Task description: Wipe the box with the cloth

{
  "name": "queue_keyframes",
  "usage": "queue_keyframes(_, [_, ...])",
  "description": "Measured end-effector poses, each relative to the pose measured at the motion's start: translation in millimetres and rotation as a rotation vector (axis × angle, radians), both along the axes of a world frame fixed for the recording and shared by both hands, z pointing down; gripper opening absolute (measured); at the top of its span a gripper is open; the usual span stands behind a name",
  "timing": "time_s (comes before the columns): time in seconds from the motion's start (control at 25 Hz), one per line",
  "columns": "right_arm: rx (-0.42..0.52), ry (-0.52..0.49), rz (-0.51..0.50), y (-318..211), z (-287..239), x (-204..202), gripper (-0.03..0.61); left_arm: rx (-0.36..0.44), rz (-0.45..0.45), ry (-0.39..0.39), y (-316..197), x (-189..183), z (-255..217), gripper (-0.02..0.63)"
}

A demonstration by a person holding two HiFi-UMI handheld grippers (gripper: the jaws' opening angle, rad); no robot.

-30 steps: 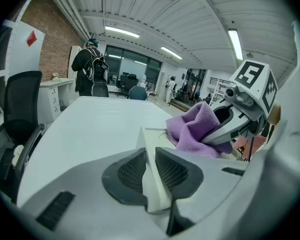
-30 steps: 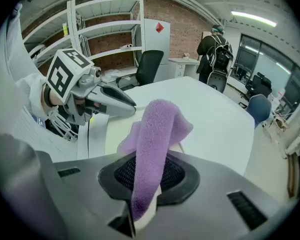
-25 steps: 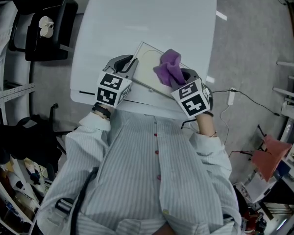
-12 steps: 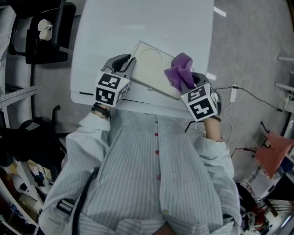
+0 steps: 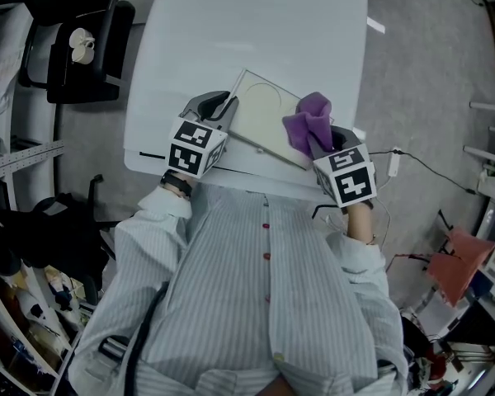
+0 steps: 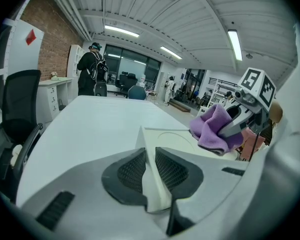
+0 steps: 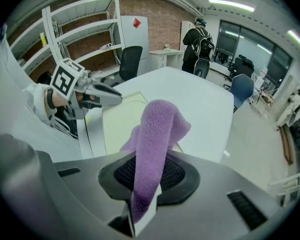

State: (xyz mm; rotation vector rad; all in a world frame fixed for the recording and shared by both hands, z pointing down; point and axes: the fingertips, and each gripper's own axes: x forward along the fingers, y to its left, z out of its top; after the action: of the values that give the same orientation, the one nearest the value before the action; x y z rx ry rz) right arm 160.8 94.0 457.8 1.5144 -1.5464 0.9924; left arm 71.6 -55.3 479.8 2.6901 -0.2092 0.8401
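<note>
Found left gripper (image 6: 150, 170) clamped on the near corner edge of the box (image 5: 260, 115), a pad pressing on either side. Judged a steadying hold, to stop the flat box skating under wiping strokes. Found right gripper (image 7: 149, 178) closed on the purple cloth (image 7: 157, 129), with a fold bunched out ahead of the jaws over the box's right end; contact likely, not confirmed. Judged so held to present a soft pad to the lid. Located box lying flat and askew near the front edge of the white table (image 5: 247, 31). Rated wiping as under way, coverage undetermined.
</note>
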Motion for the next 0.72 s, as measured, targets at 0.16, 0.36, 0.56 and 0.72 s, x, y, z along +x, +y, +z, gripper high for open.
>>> queue_keyframes(0.16, [0.105, -0.117, -0.032, -31, -28, -32, 0.066, -0.023, 0.005, 0.008, 0, 0, -1, 0.046])
queue_keyframes(0.36, [0.158, -0.249, -0.125, -72, -30, -83, 0.066, -0.073, 0.014, 0.028, -1, -1, 1, 0.052])
queue_keyframes(0.56, [0.117, -0.271, -0.171, -96, -6, -121, 0.066, -0.068, 0.042, 0.025, -1, -3, 1, 0.055])
queue_keyframes(0.72, [0.084, -0.244, -0.146, -105, 10, -123, 0.066, -0.080, 0.051, 0.036, 0, -4, 1, 0.057])
